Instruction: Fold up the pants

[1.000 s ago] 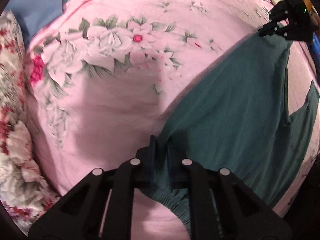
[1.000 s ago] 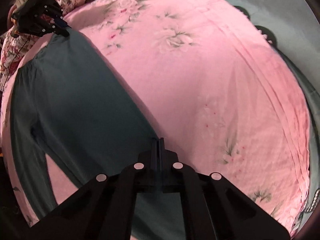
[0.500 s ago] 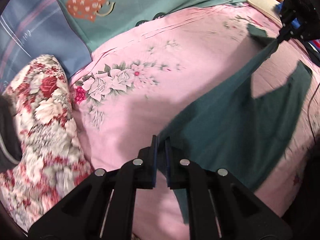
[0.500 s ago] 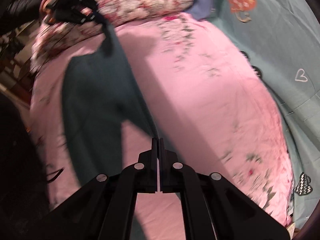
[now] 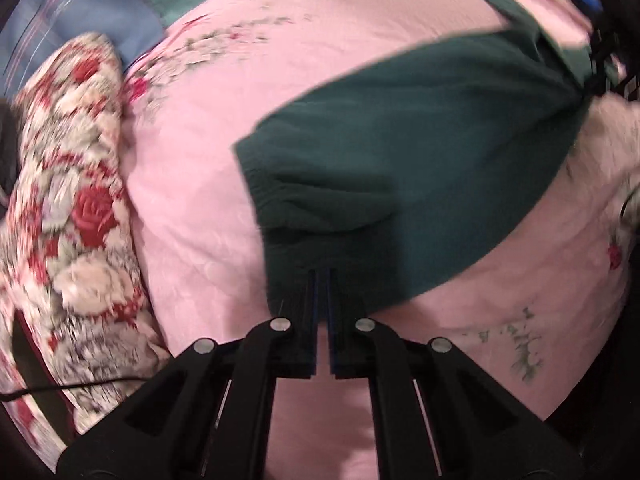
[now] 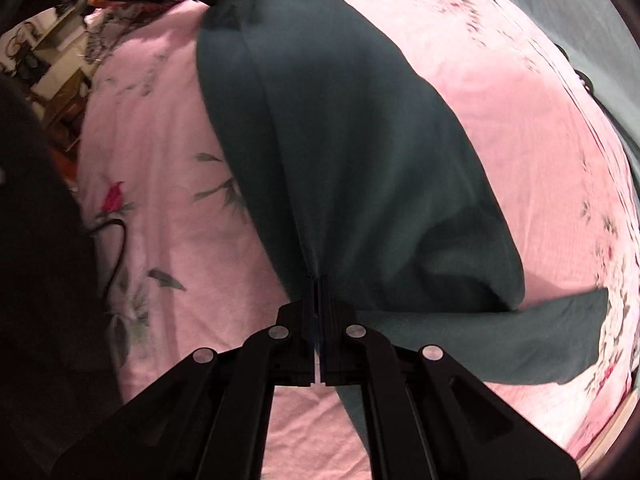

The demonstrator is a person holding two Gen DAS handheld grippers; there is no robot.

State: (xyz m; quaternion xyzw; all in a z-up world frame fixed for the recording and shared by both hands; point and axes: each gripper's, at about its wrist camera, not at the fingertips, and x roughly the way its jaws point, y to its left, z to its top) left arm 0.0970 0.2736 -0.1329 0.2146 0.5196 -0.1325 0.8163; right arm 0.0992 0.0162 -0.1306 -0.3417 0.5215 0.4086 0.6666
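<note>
Pink floral bedsheet [image 5: 208,184] fills both views; a rose-print pillow [image 5: 68,216] lies at its left edge in the left wrist view. Dark green pants [image 5: 400,184] lie across the middle of the sheet, doubled over, one layer on another, with a loose leg end [image 6: 520,352] poking out to the right in the right wrist view.

Left gripper [image 5: 322,276]: jaws pressed together, pinching the waistband end. Right gripper [image 6: 319,284]: likewise clamped on fabric at the opposite end.

Step, as judged: laying down a lengthwise fold. Next calls for lowering both ends flat, aligning edges, then releasing; the stray leg end needs squaring.
</note>
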